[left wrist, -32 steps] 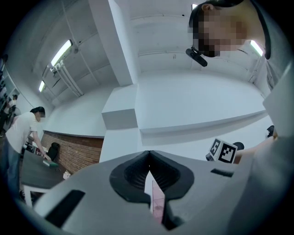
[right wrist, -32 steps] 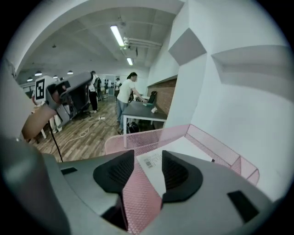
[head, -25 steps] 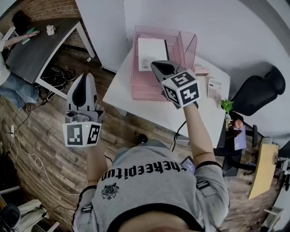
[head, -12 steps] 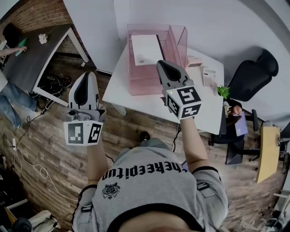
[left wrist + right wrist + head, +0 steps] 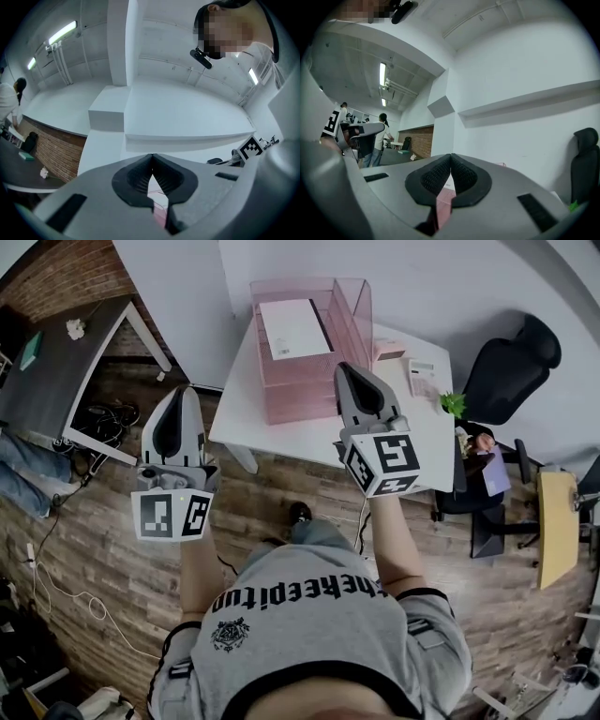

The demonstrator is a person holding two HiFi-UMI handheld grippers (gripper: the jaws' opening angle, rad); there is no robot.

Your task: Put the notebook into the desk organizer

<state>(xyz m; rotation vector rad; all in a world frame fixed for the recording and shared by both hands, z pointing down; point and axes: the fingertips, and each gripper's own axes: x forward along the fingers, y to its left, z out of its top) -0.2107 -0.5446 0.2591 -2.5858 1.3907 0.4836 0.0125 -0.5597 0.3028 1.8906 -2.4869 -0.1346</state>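
Observation:
The white notebook (image 5: pixel 293 328) lies flat inside the pink see-through desk organizer (image 5: pixel 298 390) on the white table (image 5: pixel 403 451). My right gripper (image 5: pixel 357 373) hovers near the organizer's right front corner, held level, jaws shut with nothing between them. My left gripper (image 5: pixel 176 398) hangs left of the table over the wooden floor, tips together and empty. In the left gripper view the jaws (image 5: pixel 152 157) meet at the tips, a sliver of pink showing behind them. The right gripper view shows its jaws (image 5: pixel 450 157) pressed together, with the organizer (image 5: pixel 445 201) glimpsed through the gap.
On the table right of the organizer lie a small pink box (image 5: pixel 389 350) and a calculator (image 5: pixel 423 379). A black office chair (image 5: pixel 511 367) and a small plant (image 5: pixel 454 405) stand at the right. A dark desk (image 5: pixel 56 362) is at the left, over cables on the floor.
My right gripper has drawn back from over the organizer toward the table's near edge and levelled out. The left gripper has shifted only slightly. The notebook stays lying in the organizer.

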